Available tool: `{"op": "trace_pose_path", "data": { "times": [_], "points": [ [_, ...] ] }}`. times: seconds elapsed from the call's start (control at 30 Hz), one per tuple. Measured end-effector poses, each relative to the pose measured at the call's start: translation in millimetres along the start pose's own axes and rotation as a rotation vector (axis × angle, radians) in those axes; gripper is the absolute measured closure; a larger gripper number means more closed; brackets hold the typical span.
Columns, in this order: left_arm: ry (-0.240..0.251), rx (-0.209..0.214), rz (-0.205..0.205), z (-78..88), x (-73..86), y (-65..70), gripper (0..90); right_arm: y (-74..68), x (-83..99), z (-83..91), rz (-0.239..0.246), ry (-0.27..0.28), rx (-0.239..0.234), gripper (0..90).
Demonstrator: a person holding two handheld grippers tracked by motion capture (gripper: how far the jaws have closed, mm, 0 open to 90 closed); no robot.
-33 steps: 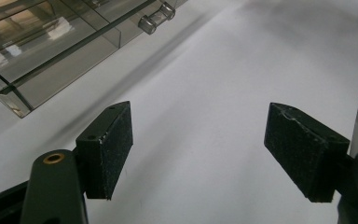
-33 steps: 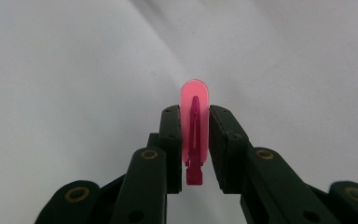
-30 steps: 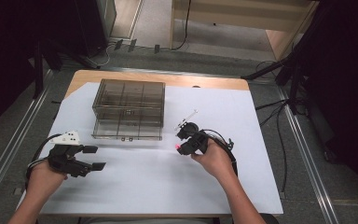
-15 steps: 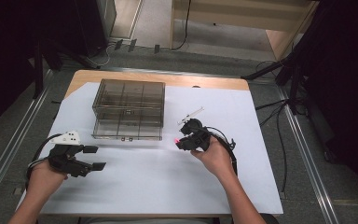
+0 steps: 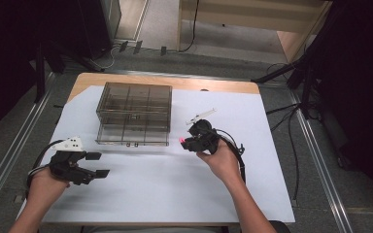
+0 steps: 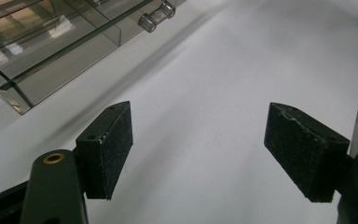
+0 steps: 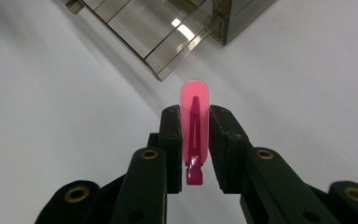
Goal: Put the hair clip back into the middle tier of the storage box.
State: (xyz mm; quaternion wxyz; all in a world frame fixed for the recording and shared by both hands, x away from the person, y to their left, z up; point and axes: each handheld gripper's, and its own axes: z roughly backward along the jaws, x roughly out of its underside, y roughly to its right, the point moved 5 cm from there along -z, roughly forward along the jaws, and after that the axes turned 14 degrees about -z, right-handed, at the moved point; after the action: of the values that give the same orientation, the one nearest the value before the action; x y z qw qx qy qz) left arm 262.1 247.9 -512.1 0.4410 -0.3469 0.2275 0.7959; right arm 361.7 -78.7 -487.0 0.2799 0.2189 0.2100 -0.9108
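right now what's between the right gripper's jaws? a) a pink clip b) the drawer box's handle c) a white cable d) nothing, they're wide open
a: in the right gripper view the right gripper has its jaws closed on a pink clip, above the white table cover and apart from the clear drawer box.

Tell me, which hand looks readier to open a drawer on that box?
Probably the left: the left gripper is open and empty near the box, while the right gripper is shut on a pink clip.
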Motion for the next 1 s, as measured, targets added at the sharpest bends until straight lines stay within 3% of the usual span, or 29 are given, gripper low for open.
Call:
{"op": "trace_pose_path", "data": {
  "times": [1.0],
  "points": [
    [0.01,-0.026,0.033,6.4,8.4,3.8,24.6,-7.8,-28.4,-8.0,0.014,0.055,-0.023,77.2]
  ]
}}
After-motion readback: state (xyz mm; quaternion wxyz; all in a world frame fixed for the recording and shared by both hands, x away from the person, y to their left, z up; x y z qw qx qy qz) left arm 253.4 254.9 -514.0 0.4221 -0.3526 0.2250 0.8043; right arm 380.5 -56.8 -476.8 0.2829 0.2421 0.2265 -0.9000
